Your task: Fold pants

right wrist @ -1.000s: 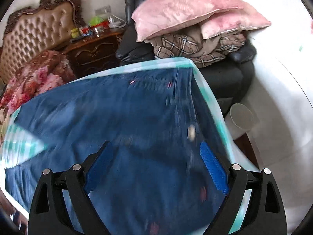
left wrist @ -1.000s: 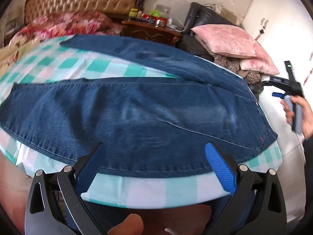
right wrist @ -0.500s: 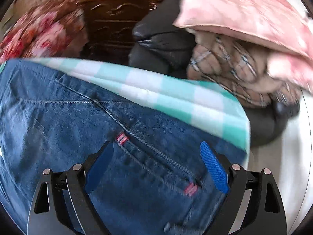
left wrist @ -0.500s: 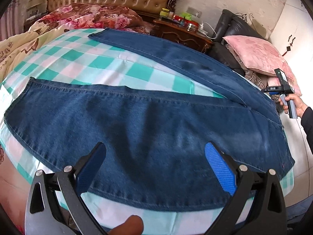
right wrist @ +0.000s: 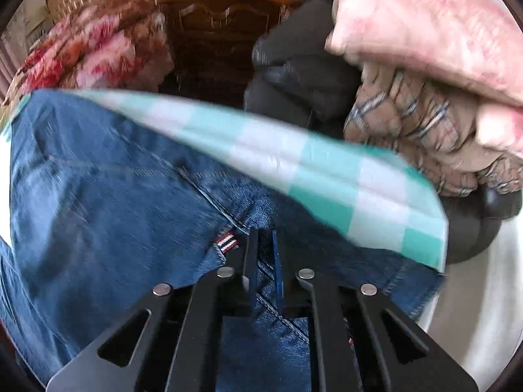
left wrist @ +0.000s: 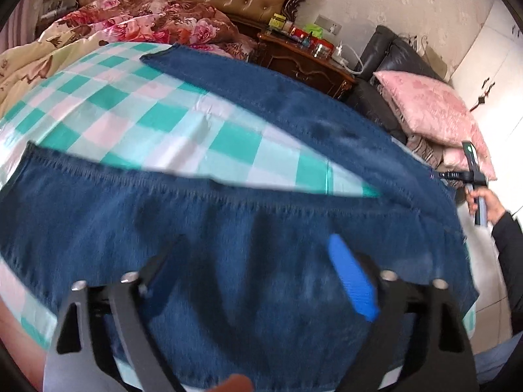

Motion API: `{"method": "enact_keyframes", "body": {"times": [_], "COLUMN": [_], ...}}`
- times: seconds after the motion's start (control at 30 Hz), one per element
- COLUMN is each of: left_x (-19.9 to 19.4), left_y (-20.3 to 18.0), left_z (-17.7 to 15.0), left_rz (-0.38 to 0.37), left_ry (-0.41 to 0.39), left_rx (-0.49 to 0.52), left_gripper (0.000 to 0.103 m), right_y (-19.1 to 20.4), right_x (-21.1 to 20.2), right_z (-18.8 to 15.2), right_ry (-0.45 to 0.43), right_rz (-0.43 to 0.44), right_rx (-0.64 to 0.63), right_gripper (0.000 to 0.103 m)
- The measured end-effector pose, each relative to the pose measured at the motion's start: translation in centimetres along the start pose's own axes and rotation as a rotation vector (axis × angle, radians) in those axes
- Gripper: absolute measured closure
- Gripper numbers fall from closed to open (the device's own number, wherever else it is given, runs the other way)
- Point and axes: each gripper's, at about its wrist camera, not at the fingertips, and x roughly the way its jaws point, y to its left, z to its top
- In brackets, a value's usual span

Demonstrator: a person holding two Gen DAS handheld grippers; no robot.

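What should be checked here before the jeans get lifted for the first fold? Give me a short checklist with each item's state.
1. Right gripper has fabric: ok, fingers shut on the jeans near the striped tag.
2. Left gripper has fabric: not ok, open above the near leg, clamping nothing.
3. Legs laid out: ok, both lie spread in a V on the checked sheet.
4. Only denim pinched, not the sheet: cannot tell, the underside is hidden.
5. Pillow pile clear of the waist end: ok, it sits beyond the bed edge.
6. Image sharpness for judging the grip: not ok, both views are motion blurred.
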Motion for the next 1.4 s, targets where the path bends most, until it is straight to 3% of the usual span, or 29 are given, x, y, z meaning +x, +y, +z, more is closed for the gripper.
{"method": "enact_keyframes", "body": {"times": [0.13,0.27,0.37,0.53,0.57,0.67,0.77,0.93,1.0,1.03,1.07,1.1,1.23,1.33,1.4], "left_x": [-0.4,0.4,3.0,10.5,12.7,17.4,21.1,24.9,25.7,25.7,25.3,24.2,15.4,4.9,0.8], "left_y": [0.8,1.4,3.1,5.0,5.6,7.5,8.9,10.9,11.5,11.9,12.1,12.4,13.7,14.9,16.4], "left_z": [4.7,11.1,16.8,24.3,25.9,28.4,30.6,31.5,31.4,31.3,31.3,31.1,28.6,21.7,16.6], "left_rz": [-0.070,-0.123,-0.180,-0.164,-0.135,-0.123,-0.085,-0.025,-0.050,-0.068,-0.082,-0.103,-0.207,-0.241,-0.241], "left_ry": [-0.044,-0.068,-0.040,0.038,0.054,0.100,0.115,0.139,0.149,0.147,0.133,0.108,0.011,-0.048,-0.045], "left_rx": [-0.038,-0.068,-0.182,-0.294,-0.321,-0.422,-0.490,-0.571,-0.582,-0.577,-0.571,-0.568,-0.588,-0.556,-0.546], "left_gripper": [0.031,0.032,0.038,0.045,0.051,0.065,0.066,0.066,0.075,0.092,0.100,0.100,0.100,0.100,0.100], "right_y": [2.4,5.3,7.7,8.9,8.8,8.4,8.6,8.5,8.3,8.2,8.2,8.2,7.1,5.3,3.8], "right_x": [-6.7,-13.6,-16.6,-18.1,-18.1,-17.9,-18.1,-18.1,-17.9,-17.8,-17.9,-18.1,-19.3,-19.5,-18.5], "right_z": [-2.1,-5.6,-9.1,-13.3,-13.8,-14.6,-15.3,-15.9,-16.1,-16.3,-16.4,-16.6,-17.7,-19.7,-22.3], "right_ry": [-0.143,-0.260,-0.311,-0.331,-0.329,-0.322,-0.314,-0.307,-0.301,-0.296,-0.292,-0.293,-0.296,-0.258,-0.207], "right_rz": [0.062,0.122,0.174,0.222,0.228,0.243,0.250,0.273,0.271,0.271,0.268,0.261,0.251,0.272,0.317], "right_rx": [-0.007,-0.028,-0.036,-0.002,0.009,0.022,0.022,0.013,0.014,0.015,0.013,0.012,0.030,0.119,0.241], "right_gripper": [0.094,0.094,0.094,0.094,0.094,0.094,0.094,0.094,0.094,0.094,0.094,0.094,0.094,0.094,0.093]}}
